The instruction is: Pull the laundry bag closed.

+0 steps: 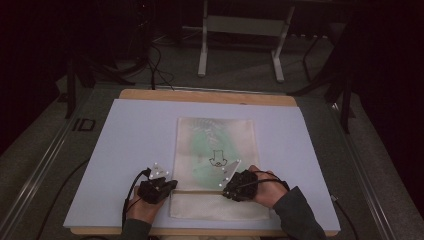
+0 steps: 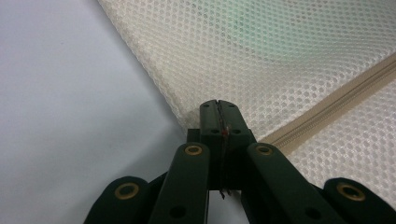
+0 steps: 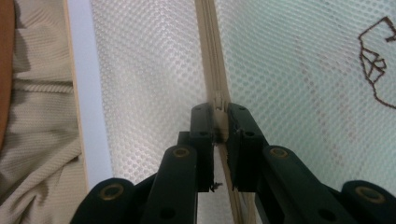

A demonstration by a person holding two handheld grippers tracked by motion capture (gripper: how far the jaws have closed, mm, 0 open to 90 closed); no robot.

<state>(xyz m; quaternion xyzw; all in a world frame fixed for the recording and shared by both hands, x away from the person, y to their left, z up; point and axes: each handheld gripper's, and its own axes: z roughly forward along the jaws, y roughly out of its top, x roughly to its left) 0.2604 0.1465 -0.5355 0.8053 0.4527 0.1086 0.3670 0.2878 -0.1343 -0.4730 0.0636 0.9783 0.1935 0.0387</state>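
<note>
The cream mesh zip bag [image 1: 215, 165] with a green garment inside lies flat on the pale blue desk [image 1: 130, 145]. The left hand-held gripper [image 2: 217, 106] is clenched on the bag's corner edge; the right hand-held gripper [image 3: 219, 108] is clenched on the beige zipper pull [image 3: 218, 100] along the zip line.

The desk [image 1: 125, 135] carries a pale mat with wide bare stretches left and right of the mesh bag [image 1: 215, 140], and a bare strip beyond the bag's far edge. Both sides give flat room for a hand to pass. The bag lies flat and low, so it raises little bar to a pass above it. At the near edge, the left tongs [image 1: 171, 184] sit at the bag's left edge and the right tongs [image 1: 227, 189] on the zip [image 1: 200, 191], and the forearms crowd that near strip. Beyond the desk, frame legs [image 1: 202, 55] stand on the floor, well apart.
</note>
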